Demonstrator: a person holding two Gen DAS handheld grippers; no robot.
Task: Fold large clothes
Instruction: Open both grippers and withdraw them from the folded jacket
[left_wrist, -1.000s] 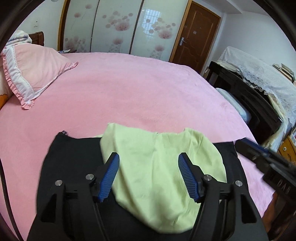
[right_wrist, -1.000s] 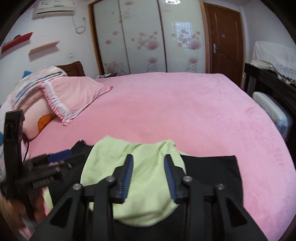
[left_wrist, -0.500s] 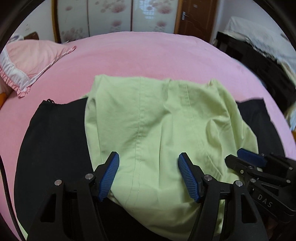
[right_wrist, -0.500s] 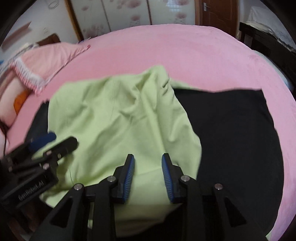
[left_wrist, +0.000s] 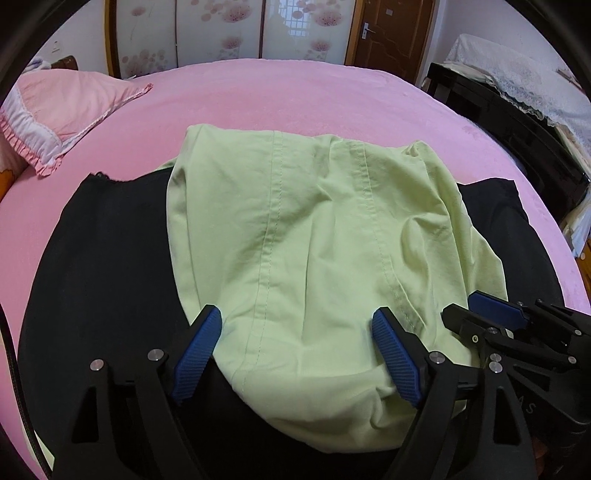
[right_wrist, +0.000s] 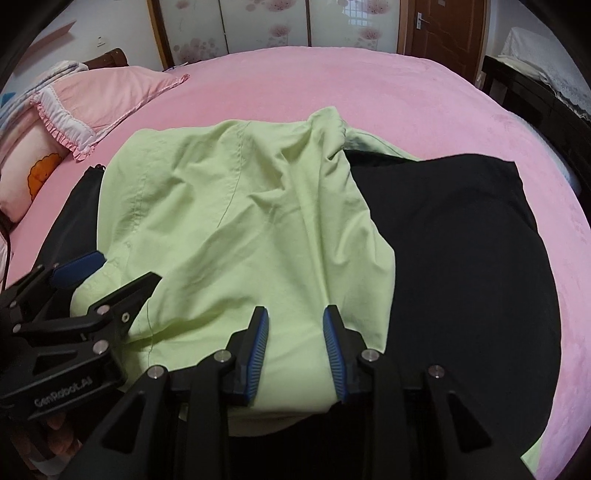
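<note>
A light green garment (left_wrist: 314, 236) lies rumpled on top of a black garment (left_wrist: 107, 243) spread on the pink bed. It also shows in the right wrist view (right_wrist: 236, 229), with the black garment (right_wrist: 461, 258) to its right. My left gripper (left_wrist: 297, 325) is open, its blue pads over the green garment's near end. My right gripper (right_wrist: 295, 321) is open with a narrower gap, over the green garment's near right part. The right gripper shows in the left wrist view (left_wrist: 487, 314) and the left gripper in the right wrist view (right_wrist: 107, 269). Neither holds cloth.
The pink bed (left_wrist: 295, 99) extends far ahead. A pink frilled pillow (left_wrist: 62, 107) lies at the far left. A dark cabinet with a lace cover (left_wrist: 517, 110) stands on the right. Floral sliding wardrobe doors (left_wrist: 240, 29) and a brown door (left_wrist: 391, 29) are behind.
Both grippers have come down and forward over the green garment, which now fills much more of each view. The right gripper's gap has widened slightly. The garments have not moved.
</note>
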